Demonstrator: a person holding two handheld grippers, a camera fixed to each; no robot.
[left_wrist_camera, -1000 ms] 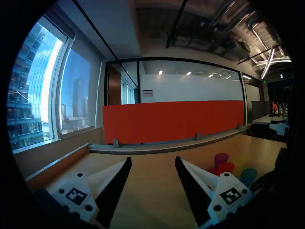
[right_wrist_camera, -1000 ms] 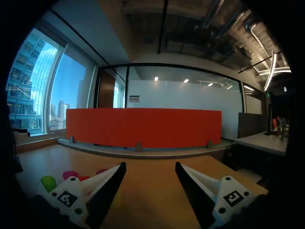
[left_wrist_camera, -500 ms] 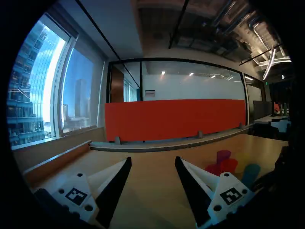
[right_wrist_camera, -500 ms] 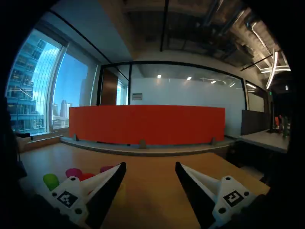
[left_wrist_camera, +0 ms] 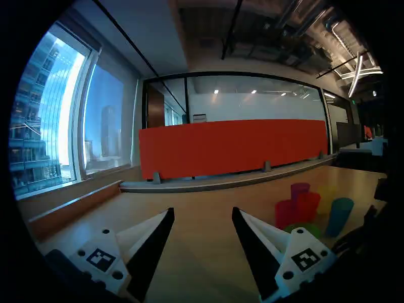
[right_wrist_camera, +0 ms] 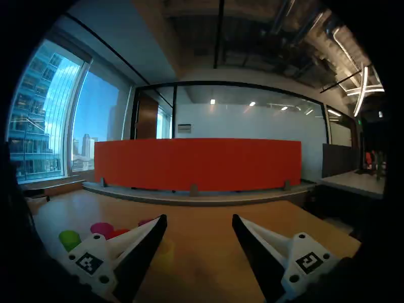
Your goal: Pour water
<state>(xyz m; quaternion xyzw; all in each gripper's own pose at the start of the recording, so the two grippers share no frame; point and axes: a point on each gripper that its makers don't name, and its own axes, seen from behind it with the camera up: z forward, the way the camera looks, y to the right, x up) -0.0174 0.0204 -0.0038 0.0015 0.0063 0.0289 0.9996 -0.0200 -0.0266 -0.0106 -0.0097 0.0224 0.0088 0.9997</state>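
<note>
Hovering low over a wooden desk (left_wrist_camera: 202,197), the left gripper (left_wrist_camera: 202,211) has its jaws spread wide, with bare desk top showing in the gap. A cluster of plastic cups stands on the desk to this gripper's right, just past its right jaw. The purple cup (left_wrist_camera: 299,189) is at the back and the red cup (left_wrist_camera: 308,204) in front of it, with a second reddish one close on its left; I cannot tell whether those two touch. The yellow cup (left_wrist_camera: 327,196) is pale and sits behind the teal cup (left_wrist_camera: 339,216), which is the farthest right of the group. The green cup (left_wrist_camera: 305,230) is nearest and partly hidden by the jaw. All stand upright, and what they hold cannot be seen from this angle. In the right gripper view, the right gripper (right_wrist_camera: 199,218) is also over the desk, jaws equally wide and gripping nothing. There the cups sit low on its left side, part-covered by its left jaw. The green cup is outermost, the magenta cup (right_wrist_camera: 102,229) next to it, and red and purple tops are just beyond. An orange partition (left_wrist_camera: 232,146) runs along the far edge of the desk with a glass wall (right_wrist_camera: 247,121) behind it. A tall window (left_wrist_camera: 50,126) on the left shows city towers.
</note>
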